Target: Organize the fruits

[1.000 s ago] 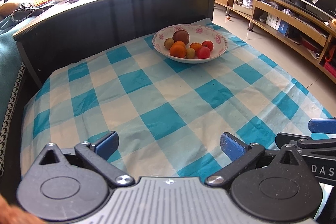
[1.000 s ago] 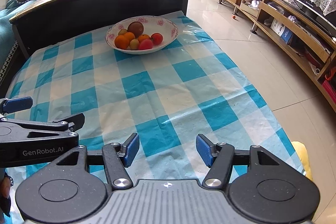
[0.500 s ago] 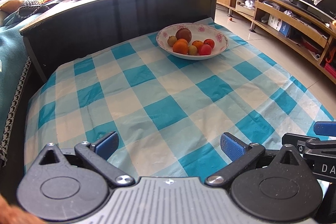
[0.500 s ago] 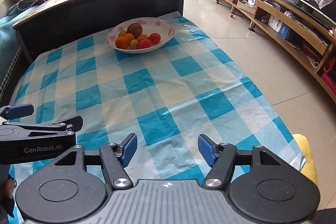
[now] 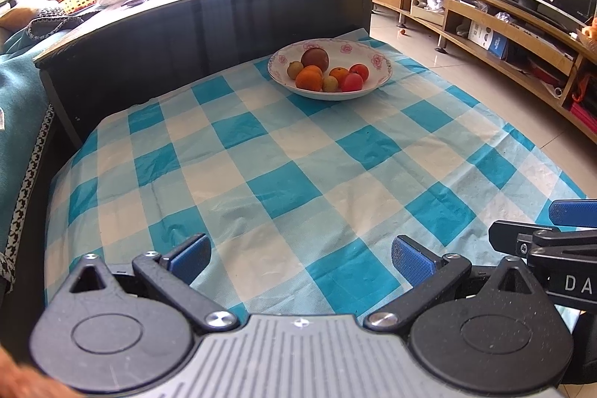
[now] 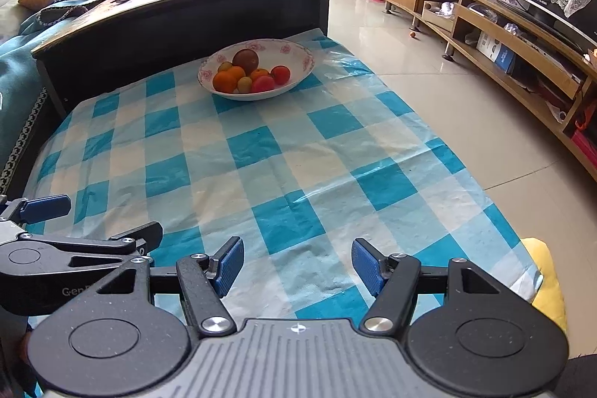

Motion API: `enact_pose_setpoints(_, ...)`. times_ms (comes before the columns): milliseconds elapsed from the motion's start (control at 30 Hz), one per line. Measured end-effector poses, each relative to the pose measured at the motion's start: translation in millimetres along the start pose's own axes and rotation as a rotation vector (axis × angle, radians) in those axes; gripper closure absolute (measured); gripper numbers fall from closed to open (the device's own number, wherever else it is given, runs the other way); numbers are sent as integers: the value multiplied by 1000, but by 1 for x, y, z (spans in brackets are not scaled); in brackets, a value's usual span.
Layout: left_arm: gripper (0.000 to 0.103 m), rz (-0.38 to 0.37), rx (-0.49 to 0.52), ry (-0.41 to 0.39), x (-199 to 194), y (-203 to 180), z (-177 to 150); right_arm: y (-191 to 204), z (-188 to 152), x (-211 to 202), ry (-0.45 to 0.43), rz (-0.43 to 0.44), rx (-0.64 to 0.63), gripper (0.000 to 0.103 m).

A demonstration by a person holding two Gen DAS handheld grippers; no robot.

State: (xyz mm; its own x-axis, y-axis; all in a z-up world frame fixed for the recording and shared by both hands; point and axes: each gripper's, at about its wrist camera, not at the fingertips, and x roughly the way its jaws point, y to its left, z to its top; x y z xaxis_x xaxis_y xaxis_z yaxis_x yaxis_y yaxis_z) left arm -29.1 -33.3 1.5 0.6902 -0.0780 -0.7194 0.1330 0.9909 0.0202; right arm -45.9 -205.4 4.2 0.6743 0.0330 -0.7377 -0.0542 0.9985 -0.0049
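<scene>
A white bowl [image 5: 377,62] with a pink flower pattern on its rim stands at the far end of a blue-and-white checked tablecloth [image 5: 283,189], close to the dark wooden cabinet [image 5: 186,36] behind it. In the bowl lie a dark reddish-brown fruit [image 5: 315,58] at the back, two oranges [image 5: 309,80], two red tomato-like fruits [image 5: 352,82] on the right and two small yellowish fruits [image 5: 294,69]. Both grippers hover over the near end of the cloth, well apart from the bowl. The left gripper [image 5: 300,258] has its blue pads spread wide with only cloth between them. The right gripper [image 6: 297,265] stands about half spread and holds nothing. More fruit lies on top of the cabinet. A low wooden shelf unit [image 5: 503,28] runs along the right wall.
</scene>
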Motion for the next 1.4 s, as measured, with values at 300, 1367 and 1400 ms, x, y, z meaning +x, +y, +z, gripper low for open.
enact_pose_setpoints(300, 0, 5, -3, -3, -2, 0, -1, 0, -1, -1, -1, 3, 0, 44)
enact_pose_setpoints(1367, 0, 50, 7, -7, -10, -3, -7, 3, -6, -5, -1, 3, -13, 44)
enact_pose_setpoints(1400, 0, 50, 6, -5, -9, -2, -7, 3, -6, -5, -1, 3, -13, 44)
